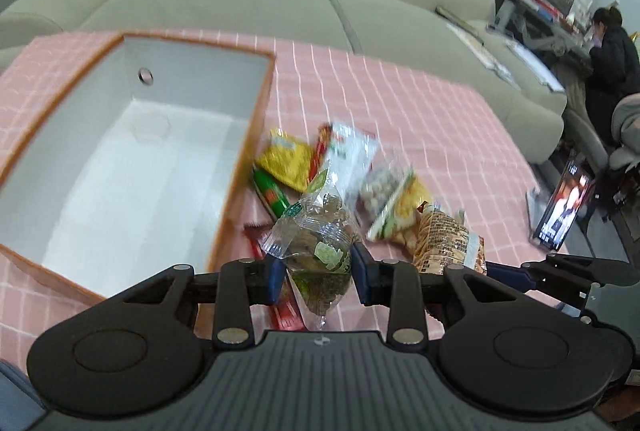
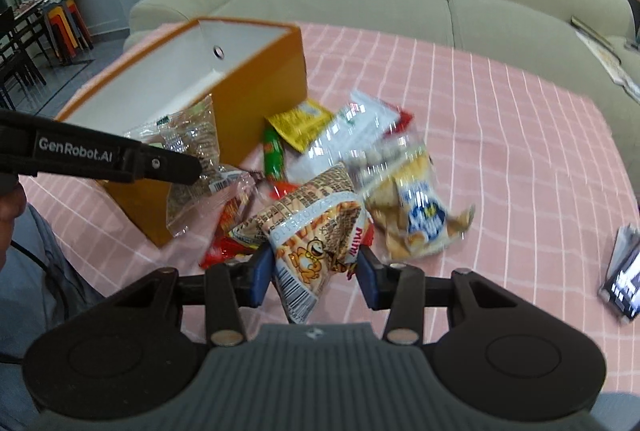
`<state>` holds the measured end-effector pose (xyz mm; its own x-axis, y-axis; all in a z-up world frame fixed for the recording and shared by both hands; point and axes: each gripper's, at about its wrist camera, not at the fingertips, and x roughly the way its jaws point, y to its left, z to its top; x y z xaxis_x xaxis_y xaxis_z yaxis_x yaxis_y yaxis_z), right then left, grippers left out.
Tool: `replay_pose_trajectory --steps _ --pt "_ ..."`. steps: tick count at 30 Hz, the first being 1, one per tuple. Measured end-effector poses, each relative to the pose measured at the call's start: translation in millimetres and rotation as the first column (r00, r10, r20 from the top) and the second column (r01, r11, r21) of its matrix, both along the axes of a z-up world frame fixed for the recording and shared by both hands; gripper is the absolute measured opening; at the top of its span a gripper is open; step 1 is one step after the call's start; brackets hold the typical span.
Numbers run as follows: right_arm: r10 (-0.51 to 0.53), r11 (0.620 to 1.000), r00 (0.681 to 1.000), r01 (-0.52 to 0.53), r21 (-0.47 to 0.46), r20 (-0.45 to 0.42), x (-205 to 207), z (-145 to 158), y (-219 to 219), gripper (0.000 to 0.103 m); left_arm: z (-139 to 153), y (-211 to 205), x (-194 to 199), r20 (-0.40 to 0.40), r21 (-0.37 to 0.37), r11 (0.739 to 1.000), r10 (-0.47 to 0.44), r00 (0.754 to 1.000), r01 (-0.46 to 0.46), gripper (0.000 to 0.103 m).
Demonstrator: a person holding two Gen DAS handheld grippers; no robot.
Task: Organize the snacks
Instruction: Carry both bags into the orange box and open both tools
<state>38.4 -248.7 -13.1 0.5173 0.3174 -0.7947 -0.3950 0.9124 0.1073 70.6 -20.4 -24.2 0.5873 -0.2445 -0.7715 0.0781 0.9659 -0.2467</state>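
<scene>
Both my grippers lift snacks beside an empty orange box [image 1: 256, 119] on the pink checked tablecloth [image 1: 420, 103].

The box holds nothing; the snack pile [image 2: 360, 151] lies just right of it, unsorted. My left gripper [image 1: 319, 273] pinches a clear green-labelled packet [image 1: 320, 243] near the box's wall; my right gripper [image 2: 316, 273] clamps a Mimi packet [image 2: 316, 227] over the pile.
</scene>
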Motion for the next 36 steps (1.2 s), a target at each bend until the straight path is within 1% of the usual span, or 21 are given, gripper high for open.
replay_pose_trajectory --steps 4,7,12,15,17,20,23,25,28,31,36 --pt "0.033 0.999 0.999 -0.034 0.037 0.033 9.5 19.0 13.5 0.042 20.0 16.2 0.1 0.028 0.009 1.0 0.003 1.0 -0.003 0.038" --pt "0.078 0.995 0.995 -0.082 0.051 0.065 17.8 32.7 31.8 0.042 31.5 31.8 2.4 0.032 0.033 0.999 0.007 0.999 -0.008 0.038" --pt "0.191 0.979 0.976 -0.198 0.059 0.101 34.1 51.0 73.9 0.042 45.8 58.6 12.9 0.005 0.127 0.992 0.004 1.0 -0.005 0.038" --pt "0.269 0.961 0.956 -0.274 0.029 0.119 44.5 55.2 104.7 0.042 50.8 75.7 21.5 -0.013 0.179 0.984 0.005 1.0 -0.002 0.038" --pt "0.314 0.948 0.942 -0.318 0.009 0.118 51.9 56.5 124.6 0.042 50.5 87.3 29.7 -0.041 0.206 0.979 0.012 0.999 -0.003 0.038" --pt "0.387 0.922 0.914 -0.387 -0.029 0.118 63.0 55.2 154.8 0.042 43.4 100.1 39.9 -0.085 0.234 0.972 0.01 0.996 0.011 0.038" --pt "0.466 0.884 0.878 -0.457 -0.096 0.109 71.9 47.0 183.0 0.042 31.3 111.5 49.5 -0.144 0.243 0.97 0.013 0.989 0.023 0.038" --pt "0.514 0.855 0.853 -0.5 -0.136 0.091 76.9 39.2 199.2 0.042 23.1 116.7 54.8 -0.178 0.253 0.967 0.012 0.984 0.034 0.038" --pt "0.562 0.818 0.826 -0.546 -0.182 0.049 84.0 28.1 219.3 0.042 8.7 119.1 67.0 -0.237 0.275 0.958 -0.017 0.971 0.084 0.038" --pt "0.582 0.795 0.813 -0.57 -0.207 -0.001 94.3 12.5 233.6 0.042 -9.0 120.7 77.9 -0.297 0.282 0.952 -0.031 0.954 0.119 0.038" --pt "0.59 0.778 0.803 -0.593 -0.207 -0.085 107.7 -10.6 248.8 0.042 -30.1 125.5 90.5 -0.36 0.294 0.945 -0.026 0.932 0.14 0.038"
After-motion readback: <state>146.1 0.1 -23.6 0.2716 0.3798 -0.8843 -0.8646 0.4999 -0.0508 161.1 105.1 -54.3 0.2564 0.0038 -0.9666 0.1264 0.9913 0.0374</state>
